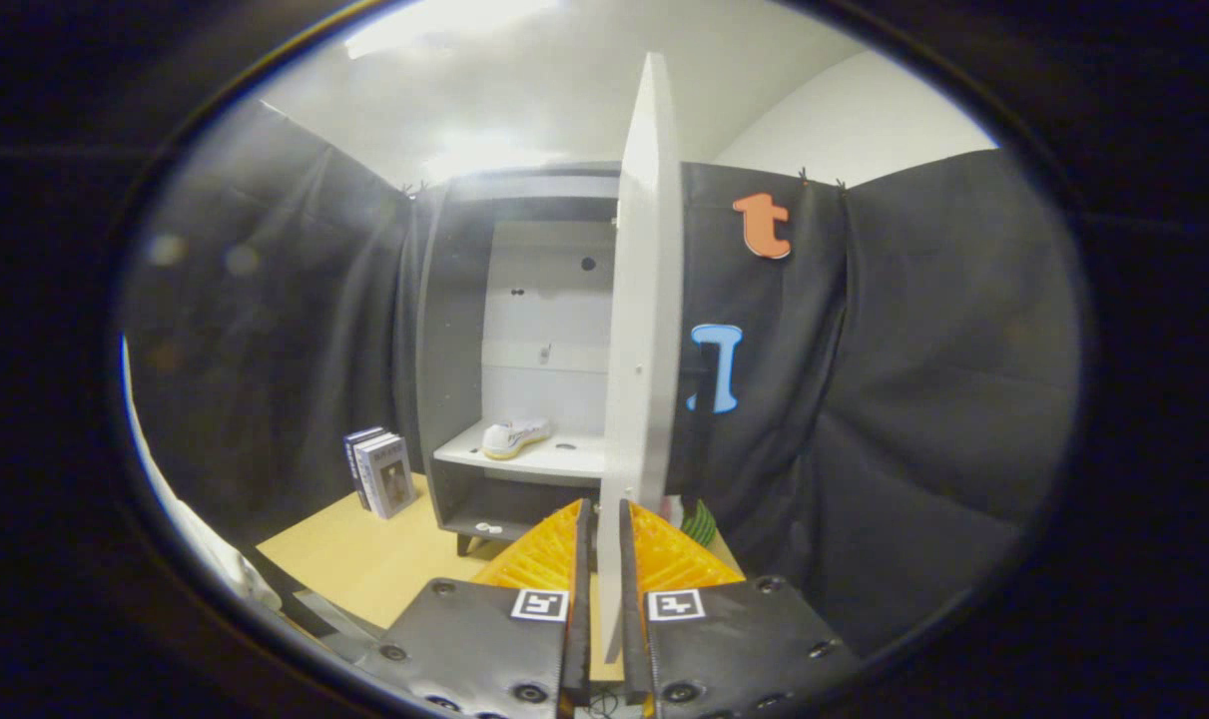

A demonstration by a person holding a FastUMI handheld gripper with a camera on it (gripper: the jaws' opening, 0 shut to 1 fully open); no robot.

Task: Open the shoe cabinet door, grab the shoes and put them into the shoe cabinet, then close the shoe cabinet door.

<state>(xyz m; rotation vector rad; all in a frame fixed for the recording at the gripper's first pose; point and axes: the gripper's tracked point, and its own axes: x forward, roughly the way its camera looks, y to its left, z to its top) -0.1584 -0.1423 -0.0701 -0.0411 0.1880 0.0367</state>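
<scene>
The grey shoe cabinet (454, 330) stands open against the black cloth wall. Its white door (644, 320) is swung out toward me, edge-on. My gripper (604, 519) is shut on the lower edge of this door, one finger on each face. Inside the cabinet, a white shoe (515, 436) with a yellowish sole lies on the white shelf (539, 459), beyond the fingers and left of the door. The lower compartment under the shelf is dark.
Several upright books (380, 473) stand on the wooden table (364, 559) left of the cabinet. A green striped object (699, 522) peeks out just right of the door's foot. Black cloth closes off both sides.
</scene>
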